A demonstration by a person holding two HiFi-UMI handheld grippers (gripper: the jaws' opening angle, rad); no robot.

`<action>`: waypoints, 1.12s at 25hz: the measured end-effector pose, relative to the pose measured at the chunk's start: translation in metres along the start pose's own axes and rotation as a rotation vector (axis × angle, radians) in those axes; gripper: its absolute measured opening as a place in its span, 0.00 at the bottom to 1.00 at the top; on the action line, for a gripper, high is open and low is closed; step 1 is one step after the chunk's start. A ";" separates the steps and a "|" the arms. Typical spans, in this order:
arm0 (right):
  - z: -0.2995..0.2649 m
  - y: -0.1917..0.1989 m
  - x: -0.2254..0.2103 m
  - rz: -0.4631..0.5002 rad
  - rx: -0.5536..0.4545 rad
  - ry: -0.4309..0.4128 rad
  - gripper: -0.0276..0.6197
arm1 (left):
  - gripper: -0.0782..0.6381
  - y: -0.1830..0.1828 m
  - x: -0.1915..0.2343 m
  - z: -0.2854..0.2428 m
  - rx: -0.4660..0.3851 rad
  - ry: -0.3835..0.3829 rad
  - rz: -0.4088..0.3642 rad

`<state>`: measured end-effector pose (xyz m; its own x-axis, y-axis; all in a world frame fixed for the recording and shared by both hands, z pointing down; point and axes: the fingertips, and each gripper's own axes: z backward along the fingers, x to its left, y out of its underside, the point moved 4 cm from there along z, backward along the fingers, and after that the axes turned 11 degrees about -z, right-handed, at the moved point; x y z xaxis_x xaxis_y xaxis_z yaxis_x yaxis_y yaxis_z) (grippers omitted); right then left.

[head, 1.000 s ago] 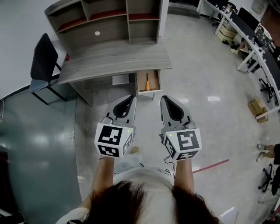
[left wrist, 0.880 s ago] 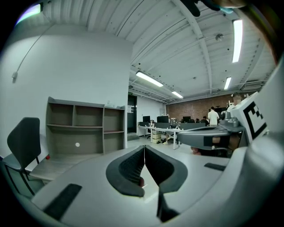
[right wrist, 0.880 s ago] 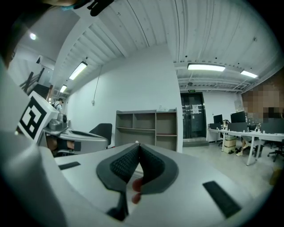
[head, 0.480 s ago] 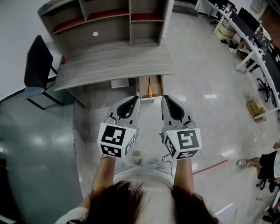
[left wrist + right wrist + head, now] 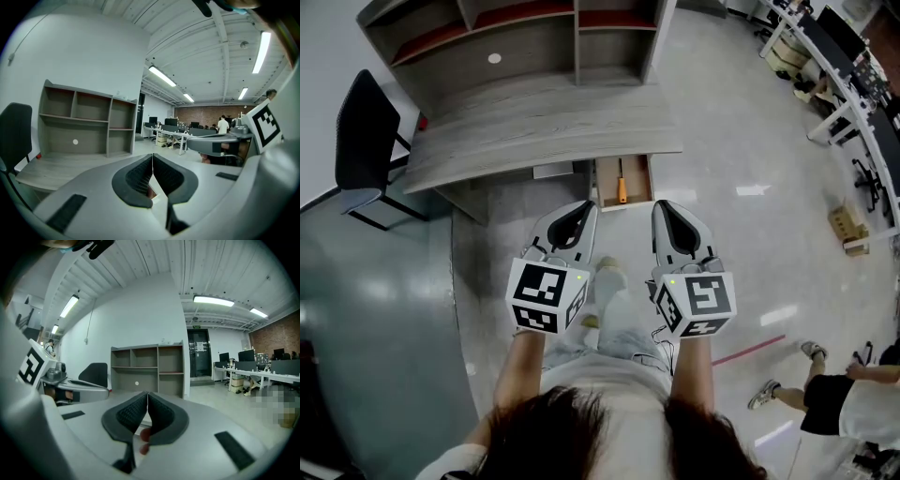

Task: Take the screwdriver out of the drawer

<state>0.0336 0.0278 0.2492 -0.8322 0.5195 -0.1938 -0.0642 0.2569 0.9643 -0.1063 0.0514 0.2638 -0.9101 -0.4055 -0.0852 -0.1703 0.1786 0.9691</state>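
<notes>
I have both grippers held level in front of me, side by side over the floor (image 5: 741, 141), with the open drawer (image 5: 638, 183) just past their tips on the far side. The left gripper (image 5: 585, 208) has its jaws pressed together with nothing between them, and its own view confirms the pads meet along one line. The right gripper (image 5: 662, 207) is the same, tips touching and empty. The screwdriver (image 5: 621, 187) lies inside the drawer, orange handle at the near end and shaft pointing far, roughly along the drawer's middle and apart from both side walls. The drawer sticks out from under the near edge of the desk (image 5: 534, 127), toward its right end. The shelf unit (image 5: 516, 37) stands on the far part of the desk. A black chair (image 5: 361, 131) sits off the desk's left end, well apart from the drawer. To the right the floor is open up to a cardboard box (image 5: 844, 225). A person (image 5: 834, 398) stands near right, beside a red floor line (image 5: 750, 350).
</notes>
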 end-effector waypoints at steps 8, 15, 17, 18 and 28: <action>-0.063 0.009 -0.042 -0.028 0.056 -0.007 0.09 | 0.13 0.011 0.027 -0.066 0.043 -0.006 0.017; -0.117 0.025 -0.081 -0.051 0.134 -0.009 0.09 | 0.13 0.025 0.045 -0.127 0.084 0.002 0.031; -0.130 0.033 -0.089 -0.054 0.161 -0.014 0.09 | 0.13 0.031 0.049 -0.142 0.091 -0.001 0.036; -0.137 0.037 -0.093 -0.054 0.175 -0.018 0.09 | 0.13 0.034 0.052 -0.149 0.094 -0.003 0.040; -0.197 0.086 -0.123 -0.069 0.301 -0.055 0.09 | 0.13 0.084 0.068 -0.207 0.158 -0.034 0.105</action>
<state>0.0218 -0.1742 0.3910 -0.7998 0.5339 -0.2743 0.0537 0.5188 0.8532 -0.1038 -0.1469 0.3874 -0.9378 -0.3473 0.0046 -0.1281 0.3583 0.9248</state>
